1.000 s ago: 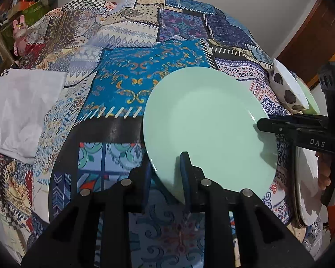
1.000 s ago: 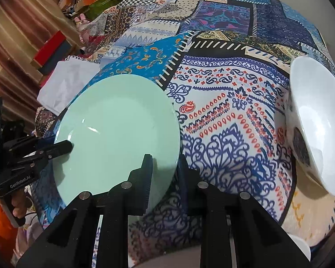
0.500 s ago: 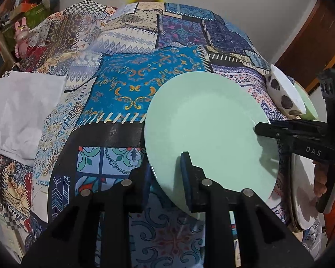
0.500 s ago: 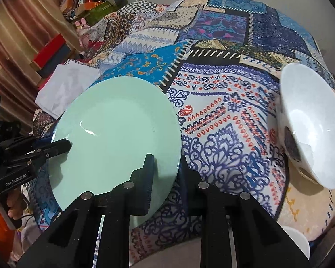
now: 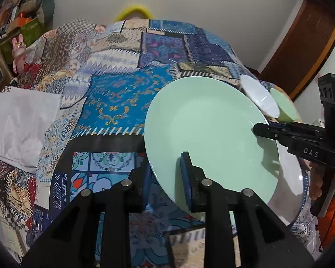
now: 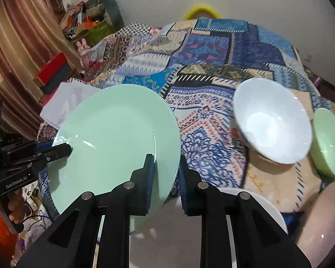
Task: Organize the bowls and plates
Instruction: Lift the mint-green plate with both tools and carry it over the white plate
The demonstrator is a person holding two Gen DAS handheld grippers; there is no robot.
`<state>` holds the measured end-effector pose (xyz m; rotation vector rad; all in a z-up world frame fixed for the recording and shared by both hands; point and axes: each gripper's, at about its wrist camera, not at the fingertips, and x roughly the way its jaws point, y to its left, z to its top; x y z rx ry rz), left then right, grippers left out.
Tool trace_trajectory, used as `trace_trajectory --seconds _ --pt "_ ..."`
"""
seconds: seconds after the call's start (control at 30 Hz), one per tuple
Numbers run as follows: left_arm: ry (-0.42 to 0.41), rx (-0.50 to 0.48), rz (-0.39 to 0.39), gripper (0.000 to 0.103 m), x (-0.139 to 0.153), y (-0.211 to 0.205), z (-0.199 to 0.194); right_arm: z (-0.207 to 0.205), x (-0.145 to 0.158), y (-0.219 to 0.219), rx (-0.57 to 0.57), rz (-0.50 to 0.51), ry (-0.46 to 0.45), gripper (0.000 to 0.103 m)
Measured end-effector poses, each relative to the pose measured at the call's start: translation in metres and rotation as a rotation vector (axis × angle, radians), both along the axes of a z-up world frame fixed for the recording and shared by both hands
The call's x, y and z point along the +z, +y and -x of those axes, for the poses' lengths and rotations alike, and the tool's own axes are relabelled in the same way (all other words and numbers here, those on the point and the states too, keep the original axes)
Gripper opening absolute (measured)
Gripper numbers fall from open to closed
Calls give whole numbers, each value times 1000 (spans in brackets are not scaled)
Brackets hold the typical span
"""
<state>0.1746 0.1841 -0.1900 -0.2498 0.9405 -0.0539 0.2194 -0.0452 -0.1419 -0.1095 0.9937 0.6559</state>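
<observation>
Both jaws clamped on green plate (image 5: 210,120), white bowl's (image 6: 272,120) inside only in right view

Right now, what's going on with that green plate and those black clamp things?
A person is tidying dishes on a bed with a patchwork cover. Both hand-held clamps grip one mint-green plate by opposite edges: the left gripper and the right gripper, holding it tilted above the cover. A white bowl and a green bowl wait nearby.
</observation>
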Motion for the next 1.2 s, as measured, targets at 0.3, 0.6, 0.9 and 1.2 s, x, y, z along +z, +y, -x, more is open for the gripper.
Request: trace_trajectory --seconds 0.3,0.6,0.9,1.2 --pt "-36 -34 -9 25 27 -29 16 18 22 -27 -34 -25 -42 19" --pt "-47 -76 -24 25 39 -62 30 35 28 -58 -75 -45 -56 19" --pt "-33 -115 -21 25 37 -91 33 45 24 -90 -126 -67 -43 19" --pt "3 -158 -16 25 24 -119 30 51 12 -116 -173 -75 -14 19"
